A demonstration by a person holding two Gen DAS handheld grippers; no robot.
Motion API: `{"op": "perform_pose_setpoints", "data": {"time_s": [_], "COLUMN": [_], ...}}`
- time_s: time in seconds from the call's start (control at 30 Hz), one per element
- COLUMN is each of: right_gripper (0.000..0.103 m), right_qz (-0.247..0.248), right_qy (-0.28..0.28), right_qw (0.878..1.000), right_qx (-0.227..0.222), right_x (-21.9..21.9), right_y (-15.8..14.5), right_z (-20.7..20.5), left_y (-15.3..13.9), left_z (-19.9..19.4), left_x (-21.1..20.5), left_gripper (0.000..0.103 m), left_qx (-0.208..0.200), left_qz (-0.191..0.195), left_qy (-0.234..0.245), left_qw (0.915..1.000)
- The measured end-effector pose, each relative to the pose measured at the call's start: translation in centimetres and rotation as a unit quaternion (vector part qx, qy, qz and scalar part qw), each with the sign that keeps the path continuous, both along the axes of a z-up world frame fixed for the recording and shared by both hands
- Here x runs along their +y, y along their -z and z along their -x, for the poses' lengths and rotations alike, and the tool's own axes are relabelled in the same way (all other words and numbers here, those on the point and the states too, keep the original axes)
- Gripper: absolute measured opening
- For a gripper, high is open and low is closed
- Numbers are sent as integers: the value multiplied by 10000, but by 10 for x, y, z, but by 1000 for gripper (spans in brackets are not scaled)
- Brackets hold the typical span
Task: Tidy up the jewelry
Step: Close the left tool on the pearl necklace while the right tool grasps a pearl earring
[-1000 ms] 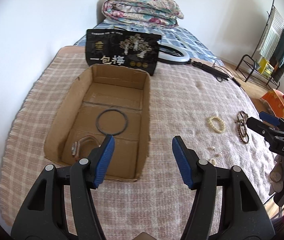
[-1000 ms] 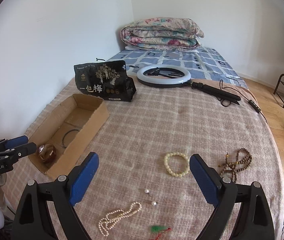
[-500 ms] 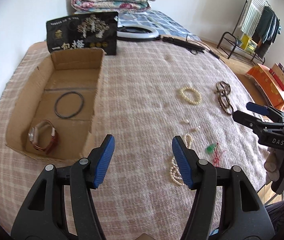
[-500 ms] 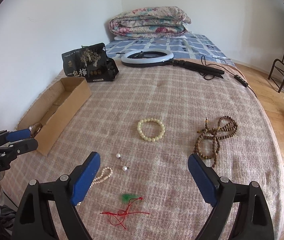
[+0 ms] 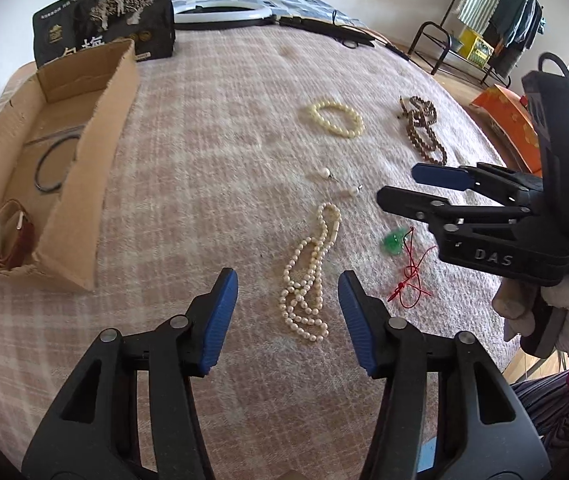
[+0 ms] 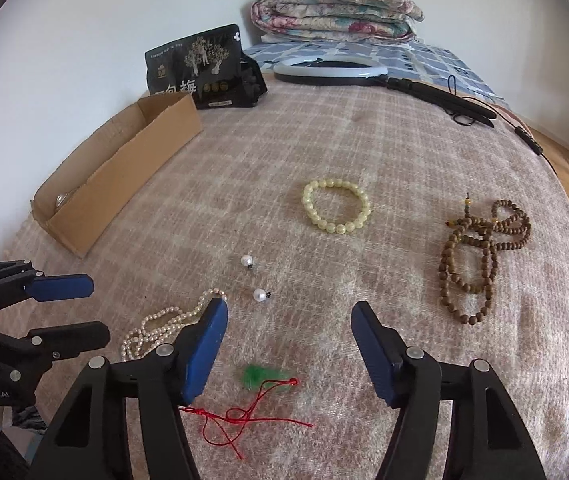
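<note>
Both the left gripper (image 5: 288,312) and right gripper (image 6: 288,346) were spread, empty; the brown cardboard box's (image 6: 124,176) wall hid its contents from the right wrist view.

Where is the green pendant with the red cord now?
The green pendant lies on the blanket, low in the right wrist view between the open jaws, beside the pearl necklace.

There are two hand-held grippers, the left hand-held gripper (image 5: 287,316) at the bottom and the right hand-held gripper (image 5: 412,186) on the right side. On the bed lie one white pearl necklace (image 5: 309,276), two loose pearl earrings (image 6: 247,260) (image 6: 259,295), one yellow bead bracelet (image 6: 336,206), one brown bead string (image 6: 480,264) and one green pendant on a red cord (image 6: 258,376). One cardboard box (image 5: 84,184) at the left holds one black ring (image 5: 50,168) and one watch (image 5: 4,240). Up top are one black bag (image 6: 196,66), one ring light (image 6: 330,68) and one folded quilt (image 6: 336,12).
</note>
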State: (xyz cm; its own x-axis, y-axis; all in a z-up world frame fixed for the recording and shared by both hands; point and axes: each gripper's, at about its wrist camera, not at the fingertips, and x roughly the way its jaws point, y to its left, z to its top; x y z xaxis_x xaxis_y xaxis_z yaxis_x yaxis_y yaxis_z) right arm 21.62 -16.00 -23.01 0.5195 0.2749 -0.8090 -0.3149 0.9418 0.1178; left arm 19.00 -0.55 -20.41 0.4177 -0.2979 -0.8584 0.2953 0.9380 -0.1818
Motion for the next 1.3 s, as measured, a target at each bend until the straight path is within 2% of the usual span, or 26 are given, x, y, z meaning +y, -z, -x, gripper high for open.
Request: {"op": "perform_pose_setpoints", "data": {"time_s": [0.17,0.3,0.73,1.1,1.3], "right_gripper": [52,44,37,25,16], "right_qz": [56,48,45,175,168], "right_qy": [-152,-183,-269,-305,-344], "right_qw": [9998,9997,9995,9992,9991], "right_qx": [85,143,162,199,190], "right_x": [8,11,23,26,25], "right_y": [12,19,22,26,26], "right_z": [-5,-9,-18,-20,-19], "left_y": [7,16,28,35,36], "left_z": [-4,-9,-18,-23,-24], "left_x": [-5,-7,-10,-12,-16], "left_gripper": [54,48,48,48,36], "left_qx": [70,186,283,266,169], "left_qz": [-3,-32,-42,-137,-295], "left_qy": [68,83,77,129,134], "left_qw": [10000,9998,9996,9995,9993]}}
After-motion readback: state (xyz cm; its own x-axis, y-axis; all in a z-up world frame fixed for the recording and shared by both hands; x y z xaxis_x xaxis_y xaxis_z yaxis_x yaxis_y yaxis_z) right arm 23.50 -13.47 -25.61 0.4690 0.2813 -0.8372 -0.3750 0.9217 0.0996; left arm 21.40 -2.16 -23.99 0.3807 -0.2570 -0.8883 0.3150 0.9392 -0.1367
